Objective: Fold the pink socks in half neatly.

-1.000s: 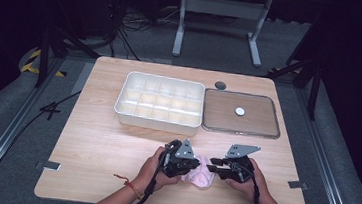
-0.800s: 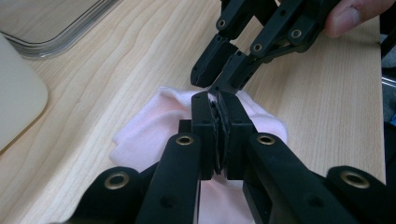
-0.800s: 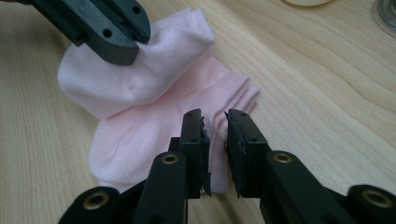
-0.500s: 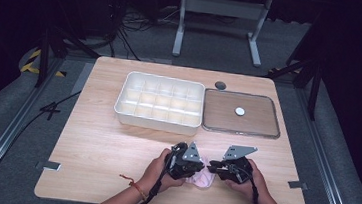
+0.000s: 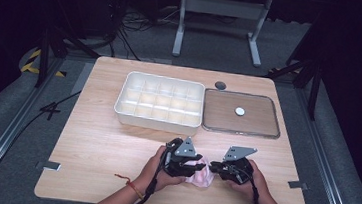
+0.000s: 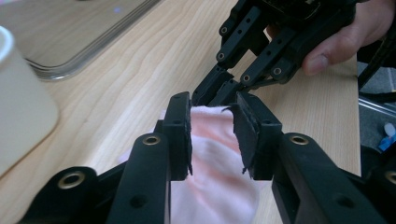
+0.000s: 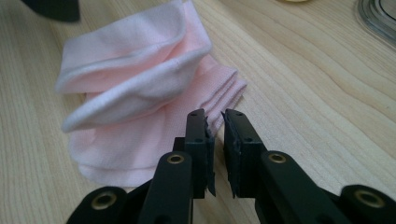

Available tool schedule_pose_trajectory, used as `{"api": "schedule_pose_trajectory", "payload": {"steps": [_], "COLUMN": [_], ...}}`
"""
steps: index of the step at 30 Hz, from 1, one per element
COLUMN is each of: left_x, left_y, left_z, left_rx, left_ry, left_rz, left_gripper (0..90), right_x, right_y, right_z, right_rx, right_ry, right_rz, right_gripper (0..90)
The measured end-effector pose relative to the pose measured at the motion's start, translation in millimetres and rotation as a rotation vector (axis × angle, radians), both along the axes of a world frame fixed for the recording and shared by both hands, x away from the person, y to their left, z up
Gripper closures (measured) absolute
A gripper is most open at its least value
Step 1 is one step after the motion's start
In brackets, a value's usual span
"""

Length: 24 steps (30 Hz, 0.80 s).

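Observation:
A folded pink cloth (image 5: 201, 177) lies on the wooden table (image 5: 94, 149) near its front edge, between my two grippers. My left gripper (image 5: 195, 167) comes at it from the left. Its jaws (image 6: 212, 100) have just been opening and stand apart, with the cloth (image 6: 210, 154) loose in the gap. My right gripper (image 5: 212, 169) faces it from the right, its fingers (image 6: 210, 86) close behind the cloth. The right jaws (image 7: 215, 114) have just been closing to a narrow gap, with the cloth's (image 7: 135, 70) folded edge at their tips.
A white tray with several compartments (image 5: 161, 102) stands at the back of the table. Right of it lies a flat metal-rimmed tray (image 5: 262, 125) with a small white disc (image 5: 239, 110) on it. A dark round knob (image 5: 220, 85) sits behind them.
My left gripper has edged a little to the right, over the pink cloth. The right hand has kept its place.

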State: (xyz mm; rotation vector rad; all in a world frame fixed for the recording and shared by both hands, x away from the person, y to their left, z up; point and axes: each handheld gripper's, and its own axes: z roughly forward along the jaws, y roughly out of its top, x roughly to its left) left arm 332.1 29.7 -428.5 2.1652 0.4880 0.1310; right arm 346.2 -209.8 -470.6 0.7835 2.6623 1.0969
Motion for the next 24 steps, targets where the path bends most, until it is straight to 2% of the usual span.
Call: {"api": "schedule_pose_trajectory", "payload": {"steps": [3, 6, 7, 8, 9, 10, 13, 15, 16, 24], "left_x": [-4.7, -8.1, -10.1, -12.3, -14.5, -14.5, -16.9, -16.6, -16.5, -17.9], "left_y": [7.8, 9.3, 8.5, 6.2, 1.7, 1.7, -7.0, -8.0, -8.7, -10.3], "left_z": [1.1, -3.2, -7.1, -11.5, -16.1, -16.1, -22.5, -24.1, -25.7, -32.7], "left_rx": [0.018, 0.039, 0.067, 0.076, 0.108, 0.108, 0.15, 0.159, 0.178, 0.195], "left_ry": [-0.01, 0.005, 0.017, 0.031, 0.039, 0.039, 0.032, 0.029, 0.022, 0.039], "left_rz": [-0.028, -0.043, -0.051, -0.056, -0.054, -0.054, -0.037, -0.035, -0.026, -0.034], "left_gripper": [73.1, 78.5, 78.5, 78.2, 75.2, 73.4, 69.5, 69.2, 69.1, 65.9], "right_x": [-0.6, -0.2, -0.2, -0.3, -0.8, -1.2, -1.6, -1.6, -1.7, -2.1], "right_y": [0.3, 0.1, 0.1, 0.2, 0.7, 1.0, 1.0, 0.9, 0.7, 1.1], "right_z": [0.2, -0.1, -0.1, -0.2, 0.1, 0.1, -0.3, -0.4, -0.4, -0.3], "right_rx": [-0.007, -0.004, -0.004, -0.005, -0.008, -0.009, -0.007, -0.006, -0.008, -0.013], "right_ry": [-0.005, -0.002, -0.002, -0.003, -0.004, -0.004, -0.008, -0.009, -0.01, -0.017], "right_rz": [0.003, 0.003, 0.003, 0.001, 0.001, -0.001, -0.001, -0.001, 0.0, 0.001], "right_gripper": [80.7, 80.7, 80.7, 80.7, 80.8, 80.8, 81.0, 81.0, 81.0, 80.5]}}
